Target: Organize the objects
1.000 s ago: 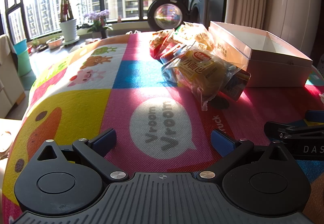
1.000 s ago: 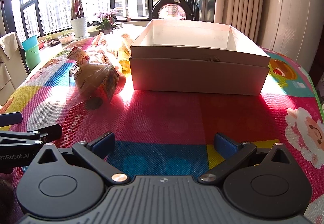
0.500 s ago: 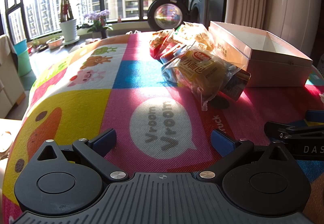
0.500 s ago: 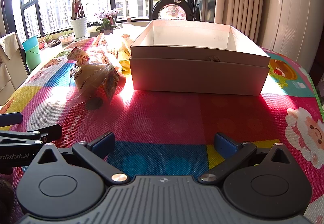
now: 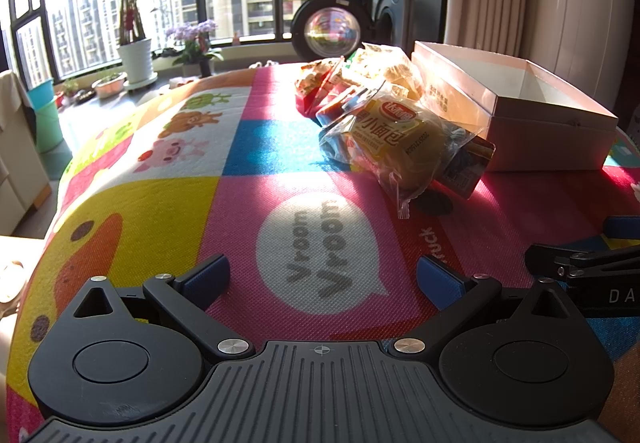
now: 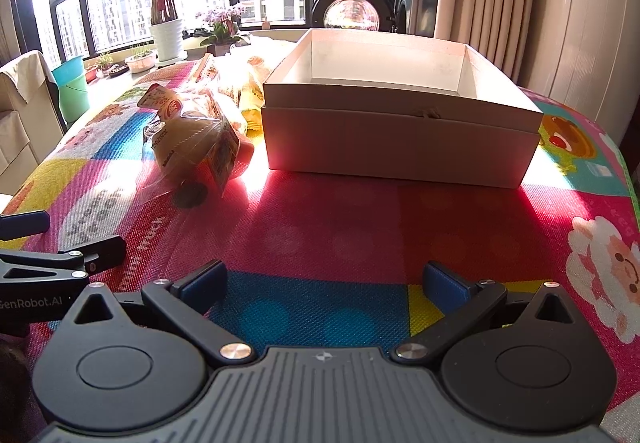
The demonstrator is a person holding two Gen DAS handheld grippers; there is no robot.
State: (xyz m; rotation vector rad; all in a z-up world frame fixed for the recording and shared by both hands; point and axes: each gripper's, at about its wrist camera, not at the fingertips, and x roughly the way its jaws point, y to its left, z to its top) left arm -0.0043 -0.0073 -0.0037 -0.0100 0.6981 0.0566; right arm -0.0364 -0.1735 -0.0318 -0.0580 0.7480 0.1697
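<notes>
Left gripper (image 5: 322,277) low at the bottom of the left wrist view, its blue-padded fingers (image 5: 208,275) spread wide with nothing between them, over a bright cartoon-patterned play mat (image 5: 160,203) with a white "Vroom Vroom" speech bubble. Right gripper (image 6: 324,281) likewise at the bottom of the right wrist view, fingers wide apart and empty, above a blue and yellow patch of the mat. Heap of clear-wrapped snack packets (image 5: 384,111) sits right of centre in the left view; the nearest one, a yellow bread roll in clear plastic wrap (image 5: 404,147), lies tilted at the front of the heap. Open white cardboard box (image 6: 400,123) fills the centre of the right view, just right of the heap; what shows of its interior holds nothing. Heap's far packets lie close against the box's left wall; contact cannot be told. Upper left of both views: a potted plant in a white pot (image 5: 136,55) by the sunlit window.
</notes>
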